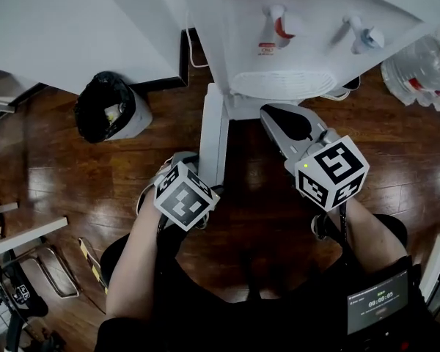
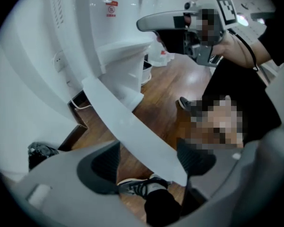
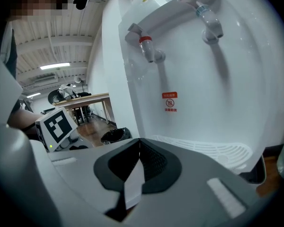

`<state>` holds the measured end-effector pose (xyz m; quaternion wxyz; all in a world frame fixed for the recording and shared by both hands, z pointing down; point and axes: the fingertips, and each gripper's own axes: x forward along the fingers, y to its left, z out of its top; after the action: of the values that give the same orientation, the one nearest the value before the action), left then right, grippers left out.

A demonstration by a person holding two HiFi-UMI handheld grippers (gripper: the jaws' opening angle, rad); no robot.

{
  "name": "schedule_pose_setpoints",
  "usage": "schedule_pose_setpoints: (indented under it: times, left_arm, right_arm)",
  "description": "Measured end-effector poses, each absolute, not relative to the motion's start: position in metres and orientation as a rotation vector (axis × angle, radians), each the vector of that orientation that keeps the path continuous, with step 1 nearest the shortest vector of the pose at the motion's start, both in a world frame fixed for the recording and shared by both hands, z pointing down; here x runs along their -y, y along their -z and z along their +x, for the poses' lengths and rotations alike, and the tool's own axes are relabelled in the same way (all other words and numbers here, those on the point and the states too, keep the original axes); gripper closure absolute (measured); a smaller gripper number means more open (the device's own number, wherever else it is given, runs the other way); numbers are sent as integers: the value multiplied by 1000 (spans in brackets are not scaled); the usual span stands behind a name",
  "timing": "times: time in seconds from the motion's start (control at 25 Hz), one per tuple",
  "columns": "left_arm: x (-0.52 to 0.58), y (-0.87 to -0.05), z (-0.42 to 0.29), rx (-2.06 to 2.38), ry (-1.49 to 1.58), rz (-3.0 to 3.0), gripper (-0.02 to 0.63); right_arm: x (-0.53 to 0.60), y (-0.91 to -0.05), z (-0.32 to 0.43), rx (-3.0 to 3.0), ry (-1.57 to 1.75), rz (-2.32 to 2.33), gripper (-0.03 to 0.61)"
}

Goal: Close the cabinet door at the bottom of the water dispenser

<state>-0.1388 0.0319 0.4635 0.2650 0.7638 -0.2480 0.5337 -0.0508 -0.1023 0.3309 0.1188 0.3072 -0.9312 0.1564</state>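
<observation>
The white water dispenser (image 1: 308,20) stands at the top of the head view, with a red tap (image 3: 144,41) and a blue tap (image 3: 208,18). Its bottom cabinet door (image 1: 213,134) is swung out toward me and shows edge-on as a white strip. My left gripper (image 1: 193,169) points steeply down at the door's free end. In the left gripper view the door (image 2: 132,126) runs between the open jaws of that gripper (image 2: 149,161), and the pads (image 2: 104,162) do not press on it. My right gripper (image 1: 273,114) is shut and empty, below the drip tray (image 1: 282,85).
A bin lined with a black bag (image 1: 106,108) stands left of the dispenser by the wall. Large water bottles (image 1: 422,72) lie at the right. Metal furniture legs (image 1: 29,270) crowd the lower left. My shoe (image 2: 137,188) rests on the wooden floor (image 1: 73,174) below the door.
</observation>
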Motion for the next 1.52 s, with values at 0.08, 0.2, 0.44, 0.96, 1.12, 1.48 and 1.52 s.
schedule_pose_setpoints:
  times: [0.08,0.2,0.44,0.96,1.12,1.48,1.52]
  left_arm:
    - [-30,-461,-131,679,-1387,2075,215]
    - [-30,-456,-122,663,-1338,2076,207]
    - [-26,-456,-85,577,-1329,2130,224]
    - [18,-476,-34,632,-1469,2272,313]
    - [35,-478,-23,715,-1422,2303,311]
    - [80,-469,-25,986,-1226,2249,311]
    - [82,-469,-25,997,-1198,2237,313]
  right_arm:
    - [94,-333,-47,2721,-491,878,574]
    - [85,-338,-33,2687,-478,884,574]
    - [87,-332,-11,2666,-472,966,574]
    - [109,-342,40,2585,-771,1120,574]
    - [114,-360,63,2478,-724,1205,574]
    - [124,-390,105,2326,-645,1348,249]
    - [120,-399,108,2305,-660,1345,221]
